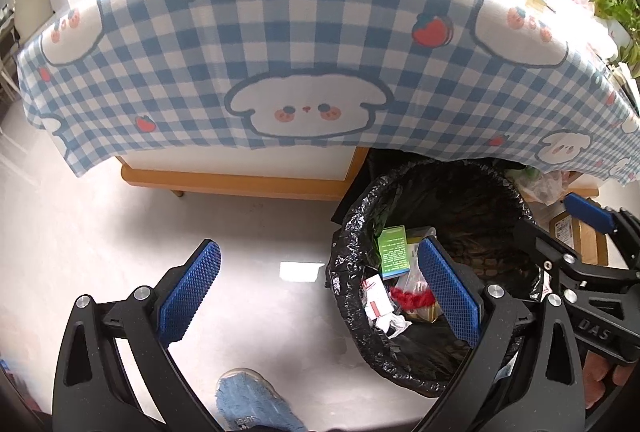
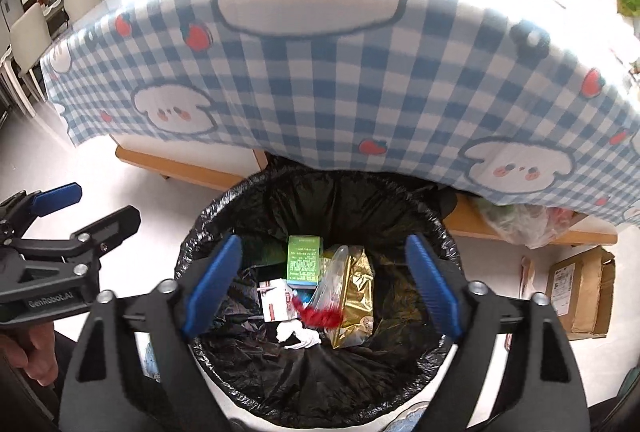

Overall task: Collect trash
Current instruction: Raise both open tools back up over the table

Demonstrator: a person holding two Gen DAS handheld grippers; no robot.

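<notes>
Both fingers of the right gripper (image 2: 322,288) stand wide apart, empty, above the lined bin (image 2: 192,256); trash (image 2: 320,288) lies inside. Lift straight clear of the liner. Left gripper (image 1: 320,292), near left, is likewise spread and empty.

One bin (image 2: 320,384) is sitting at the lower centre, holding one green box (image 2: 304,262), one gold bag (image 2: 358,296), one red scrap (image 2: 320,316) and one white wad (image 2: 298,336). One carton (image 2: 580,292) is lying at right. Two tools are showing.
</notes>
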